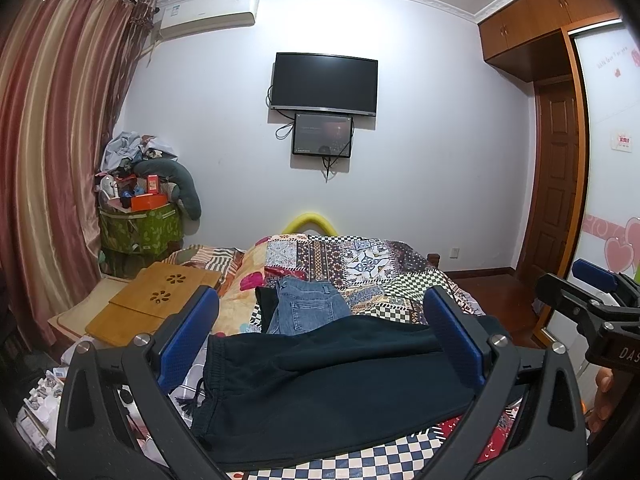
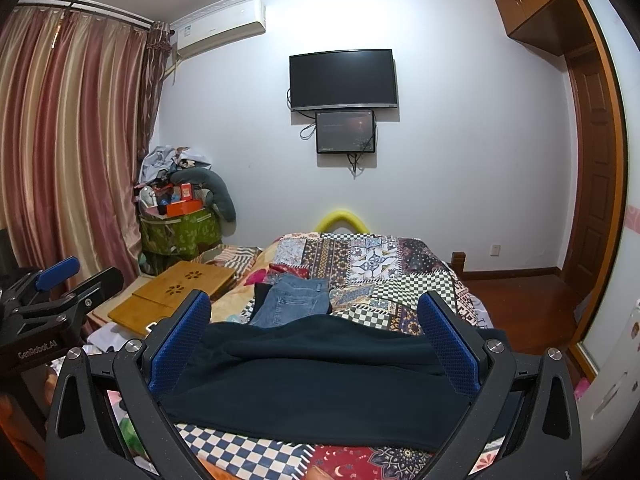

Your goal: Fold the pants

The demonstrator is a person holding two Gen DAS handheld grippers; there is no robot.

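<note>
Dark knit pants point(image 1: 320, 384) lie creased on patchwork quilt point(image 1: 360, 268).

Matte black two-finger left gripper point(image 1: 320, 340) and right gripper point(image 2: 314, 336): blue dimpled rubber pads point(image 1: 186, 334), silver round screws point(image 2: 133, 345), white "GenRobot.AI" lettering point(image 2: 38, 352).

A folded blue denim pair of jeans point(image 1: 306, 306) lay beyond the dark navy pants point(image 1: 320, 384). A bamboo lap tray point(image 1: 154, 304) crowded the bed's left side. The patchwork quilt point(image 1: 384, 276) lay bare to the right.
</note>
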